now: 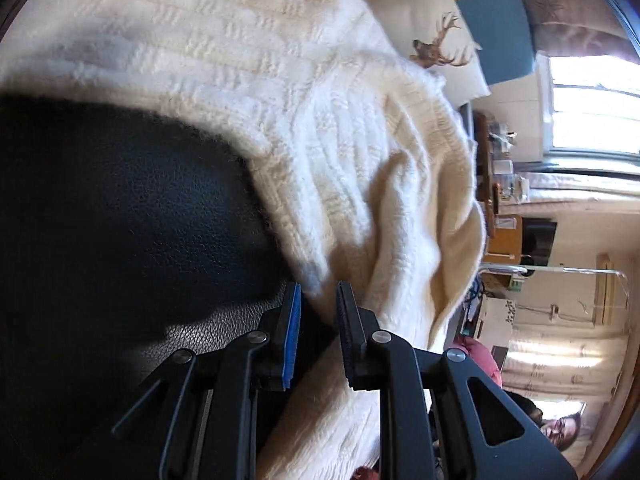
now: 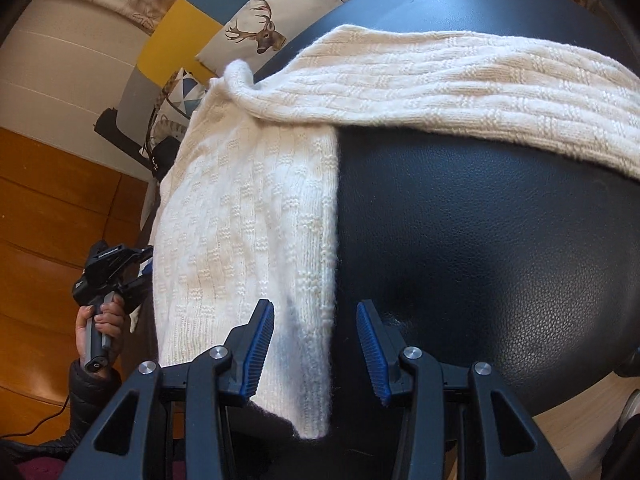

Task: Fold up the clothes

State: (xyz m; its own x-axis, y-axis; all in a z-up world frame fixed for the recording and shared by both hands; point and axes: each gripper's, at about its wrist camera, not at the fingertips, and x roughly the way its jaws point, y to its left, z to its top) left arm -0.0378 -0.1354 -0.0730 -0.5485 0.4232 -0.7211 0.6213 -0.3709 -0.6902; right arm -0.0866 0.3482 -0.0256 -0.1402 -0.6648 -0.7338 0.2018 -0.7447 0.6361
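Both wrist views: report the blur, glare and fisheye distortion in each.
Left wrist view: the cream sweater is soft with motion blur, the window is blown out white, and the room bends along the edge. Right wrist view: sharper, with clear knit texture; sheen glares on the black leather seat, and the wooden floor curves.

Both wrist views face the sweater [image 1: 320,140] closely.
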